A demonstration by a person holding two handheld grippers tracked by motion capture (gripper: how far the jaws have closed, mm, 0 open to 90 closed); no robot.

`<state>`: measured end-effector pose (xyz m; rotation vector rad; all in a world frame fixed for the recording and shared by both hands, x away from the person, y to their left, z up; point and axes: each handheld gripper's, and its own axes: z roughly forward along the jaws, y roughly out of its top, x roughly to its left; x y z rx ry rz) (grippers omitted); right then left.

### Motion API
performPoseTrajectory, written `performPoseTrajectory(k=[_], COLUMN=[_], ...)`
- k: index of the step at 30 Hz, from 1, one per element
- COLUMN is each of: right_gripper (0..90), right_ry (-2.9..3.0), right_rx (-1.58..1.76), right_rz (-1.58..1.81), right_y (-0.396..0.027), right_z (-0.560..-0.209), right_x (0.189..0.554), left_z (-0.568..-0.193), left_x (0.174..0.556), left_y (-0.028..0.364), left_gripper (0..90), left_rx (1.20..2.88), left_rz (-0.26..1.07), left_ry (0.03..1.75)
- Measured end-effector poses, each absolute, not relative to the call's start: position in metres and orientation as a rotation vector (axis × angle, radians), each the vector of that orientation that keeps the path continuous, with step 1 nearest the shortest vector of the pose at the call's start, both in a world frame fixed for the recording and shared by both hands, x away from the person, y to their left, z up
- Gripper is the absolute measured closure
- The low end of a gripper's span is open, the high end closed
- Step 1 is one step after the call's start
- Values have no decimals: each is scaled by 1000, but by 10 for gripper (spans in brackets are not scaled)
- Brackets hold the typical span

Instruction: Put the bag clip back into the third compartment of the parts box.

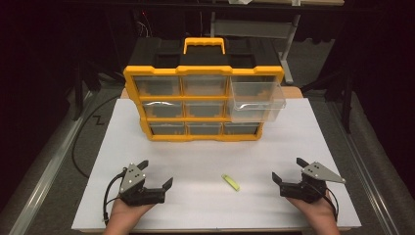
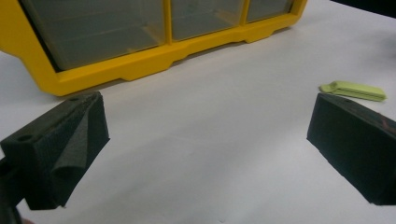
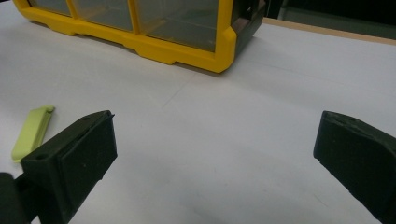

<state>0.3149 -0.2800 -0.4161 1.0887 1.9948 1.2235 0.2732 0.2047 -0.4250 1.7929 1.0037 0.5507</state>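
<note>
A yellow and black drawer organizer stands at the back of the white table top, its frame seen low in both gripper views. Its top right clear drawer is pulled out. A small lime-green flat piece lies between the two hands near the front. My left gripper rests at the front left, jaws wide open and empty. At the front right my right gripper is open too, with nothing in it.
The table's wooden front edge runs just below the hands. A black cable loops over the floor on the left. Dark furniture legs stand behind the table on the right.
</note>
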Motion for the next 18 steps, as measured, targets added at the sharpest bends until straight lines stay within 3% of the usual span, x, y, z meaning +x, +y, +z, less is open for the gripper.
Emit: performPoseTrajectory(k=[18], right_gripper=[13], right_ry=[2159], right_rx=[950], right_rz=[1228], right_y=[-224], right_z=[-415], right_x=[313], left_z=[-418], left_x=[273], left_y=[202], left_gripper=[17], left_rx=[1808], left_rz=[536], left_ry=[948])
